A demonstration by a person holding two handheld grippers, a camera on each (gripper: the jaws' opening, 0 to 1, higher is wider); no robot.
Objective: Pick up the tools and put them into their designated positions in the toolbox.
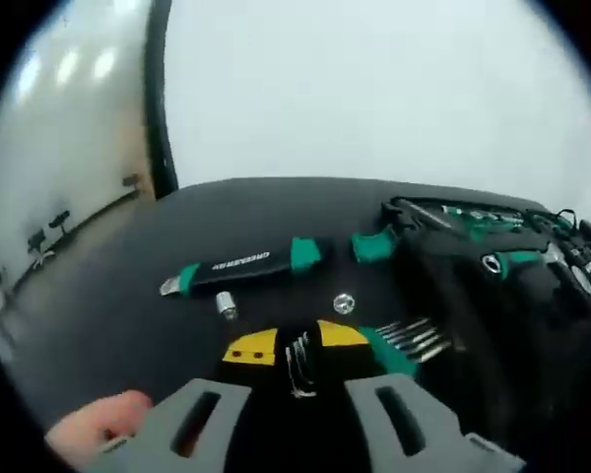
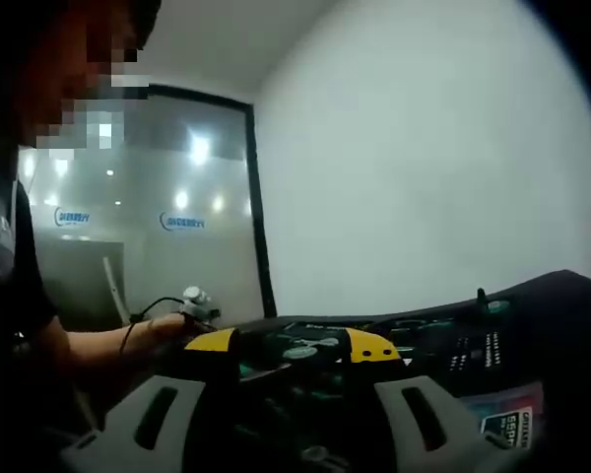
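Several tools are seen loose on the black table (image 1: 98,325), none gripped yet.
In the left gripper view, the left gripper (image 1: 297,399) is held with jaws spread and empty just short of a yellow-and-black tool (image 1: 295,347). Beyond it lie a small socket (image 1: 226,306), a round silver bit (image 1: 344,304), a green hex key set (image 1: 404,340) to the right, and a green-and-black screwdriver handle (image 1: 241,266) farther off. The open toolbox (image 1: 502,256) is seen at far right. In the right gripper view, the right gripper (image 2: 288,414) is also spread and empty, low over the toolbox tray (image 2: 473,355). Judged best: the yellow-and-black tool is straddled squarely across its narrow body and the matching recess checked before lifting, so neighbouring small parts aren't knocked.
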